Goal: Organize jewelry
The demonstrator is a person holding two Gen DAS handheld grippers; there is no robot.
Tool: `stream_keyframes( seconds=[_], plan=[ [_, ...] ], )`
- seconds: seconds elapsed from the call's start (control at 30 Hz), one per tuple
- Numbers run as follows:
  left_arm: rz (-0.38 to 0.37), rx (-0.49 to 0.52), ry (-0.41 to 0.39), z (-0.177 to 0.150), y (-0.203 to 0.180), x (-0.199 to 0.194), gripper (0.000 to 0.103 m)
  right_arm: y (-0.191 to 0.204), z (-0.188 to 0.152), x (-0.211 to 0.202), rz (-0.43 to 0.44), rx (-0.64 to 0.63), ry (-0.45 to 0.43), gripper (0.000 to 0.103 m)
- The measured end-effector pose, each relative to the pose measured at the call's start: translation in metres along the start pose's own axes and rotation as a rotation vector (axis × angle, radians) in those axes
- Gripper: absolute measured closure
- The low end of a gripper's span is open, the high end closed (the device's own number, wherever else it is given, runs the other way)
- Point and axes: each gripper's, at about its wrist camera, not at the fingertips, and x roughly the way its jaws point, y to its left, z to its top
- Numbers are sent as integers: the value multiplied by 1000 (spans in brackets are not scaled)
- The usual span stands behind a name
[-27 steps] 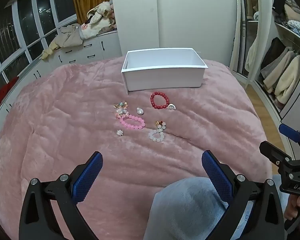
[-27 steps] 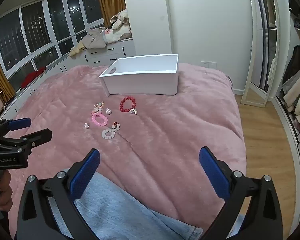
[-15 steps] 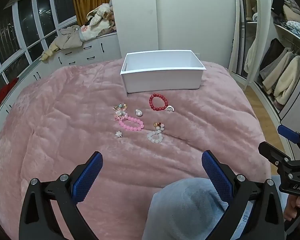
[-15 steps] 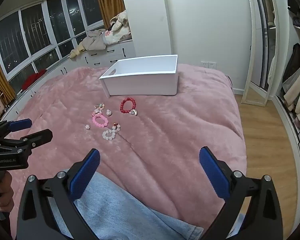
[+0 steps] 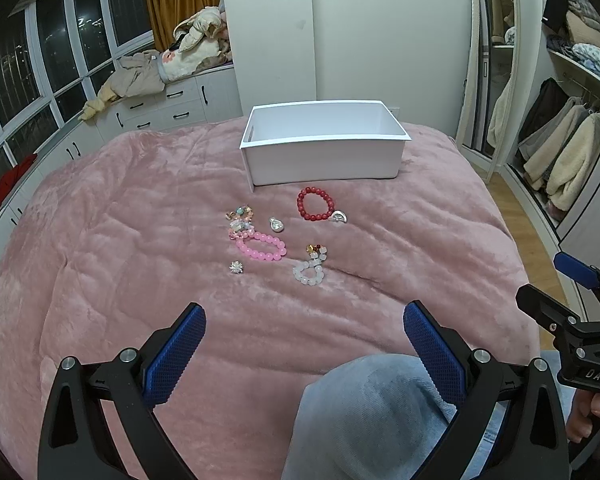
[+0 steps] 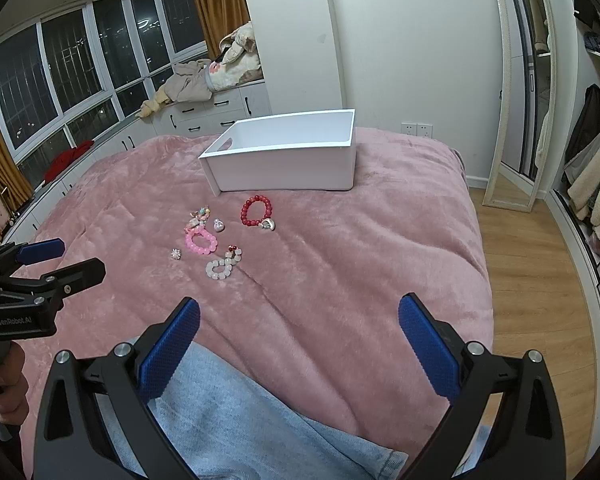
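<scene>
Clearly nothing has been sorted yet. Seen from the left wrist, the white box [image 5: 324, 160] sits at the far side of the pink blanket [image 5: 120, 240] with no jewelry visible in the part of its interior that shows, and every piece lies loose on the plush in front of it. The left gripper [image 5: 302, 354] hangs well short of the pile, its jaws spread wide with nothing between them but blanket and a denim-clad knee [image 5: 372, 420]. Closest to the box is the red bead bracelet [image 5: 315, 204], round glossy beads on a loop, with a small silver charm [image 5: 339, 217] touching its near edge. To its left lie a silver pendant [image 5: 277, 224], a tangle of pastel mixed beads [image 5: 240, 220] and the pink bracelet [image 5: 261, 249] of translucent spheres. Nearer the camera are a tiny sparkly stud [image 5: 235, 267] and the milky white bracelet [image 5: 310, 272] with chunky frosted beads.

From the right wrist, the right gripper [image 6: 298, 350] is likewise fully open and empty, its blue pads [image 6: 168, 350] finely ribbed. The box shows smooth rigid walls and a slot handle, while the blanket is soft, creased velour. All the pieces are left to move, as I judge it.
</scene>
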Motion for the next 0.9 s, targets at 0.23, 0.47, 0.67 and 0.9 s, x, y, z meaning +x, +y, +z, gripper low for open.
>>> stream_keyframes(
  seconds=[0.23, 0.47, 0.67, 0.9],
  plan=[
    [3, -1, 0, 0, 1, 7, 3, 0, 0, 0, 3, 1, 0, 5],
    [-2, 0, 2, 0, -5, 2, 3, 0, 0, -1, 1, 3, -1, 5],
    [-4, 0, 1, -1, -6, 3, 3, 0, 1, -5, 2, 6, -1, 5],
    [-10, -7, 2, -2, -15, 1, 3, 3, 0, -10, 0, 9, -4, 5]
  ],
)
